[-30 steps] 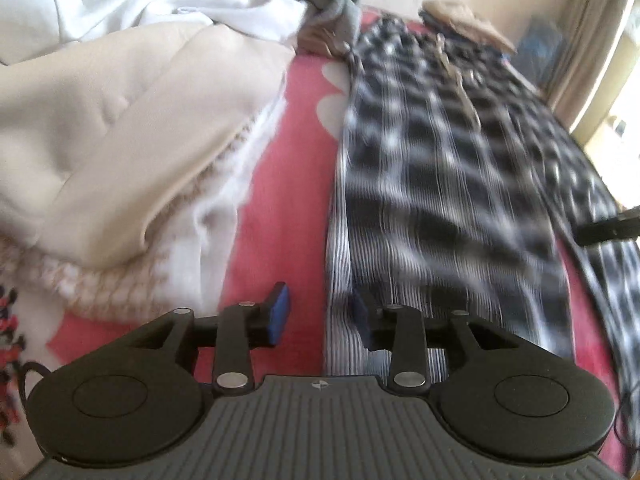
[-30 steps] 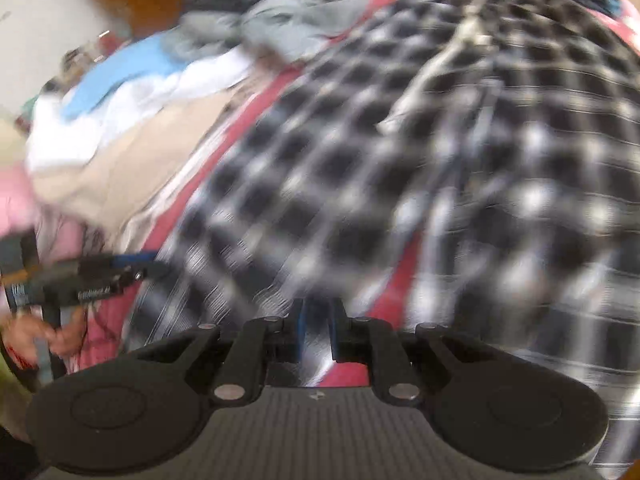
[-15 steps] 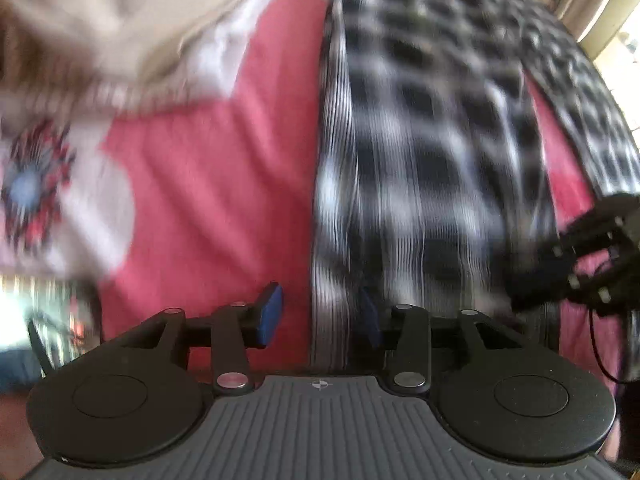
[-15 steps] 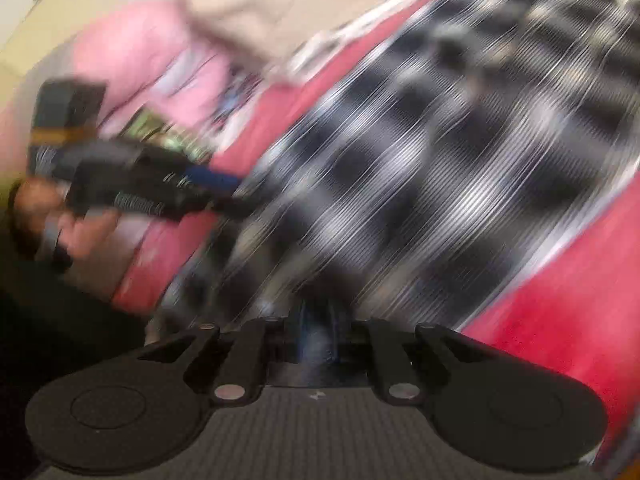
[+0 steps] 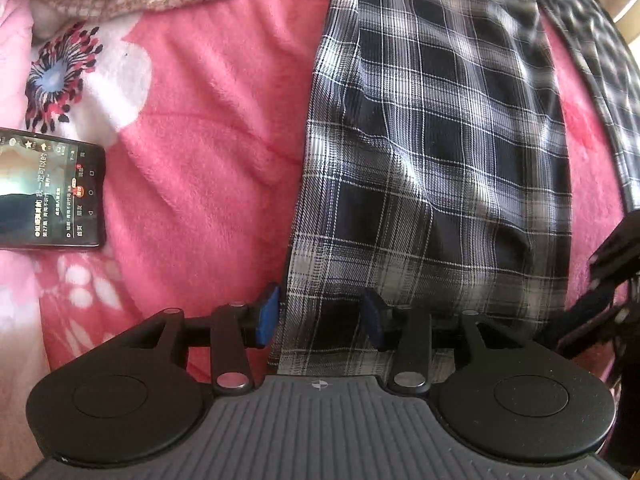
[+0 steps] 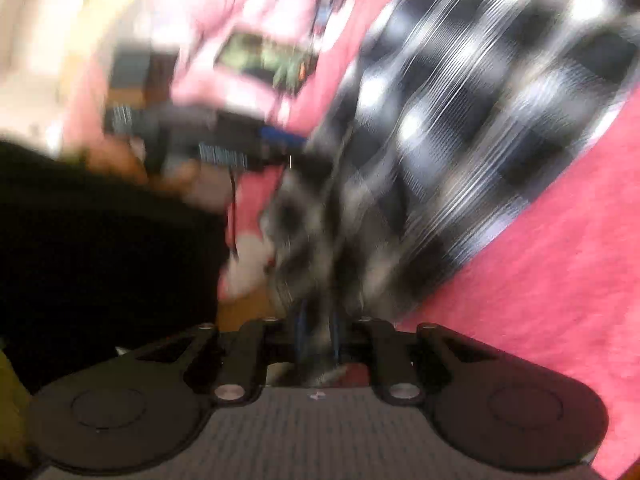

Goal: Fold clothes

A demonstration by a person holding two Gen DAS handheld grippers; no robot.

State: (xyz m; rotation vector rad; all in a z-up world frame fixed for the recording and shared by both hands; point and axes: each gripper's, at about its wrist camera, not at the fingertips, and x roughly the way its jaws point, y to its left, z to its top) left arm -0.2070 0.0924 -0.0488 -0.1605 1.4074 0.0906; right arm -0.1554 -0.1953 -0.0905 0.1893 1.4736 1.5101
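Left gripper point(image 5: 318, 316): my jaws stood apart astride the plaid trousers' point(image 5: 432, 152) hem, ready to pinch.
Right gripper point(image 6: 318, 334): my jaws clamped the hem, keeping it taut.

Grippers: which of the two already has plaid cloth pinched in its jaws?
The right gripper: its jaws are nearly shut with plaid trousers bunched between them. The left gripper is open over the hem.
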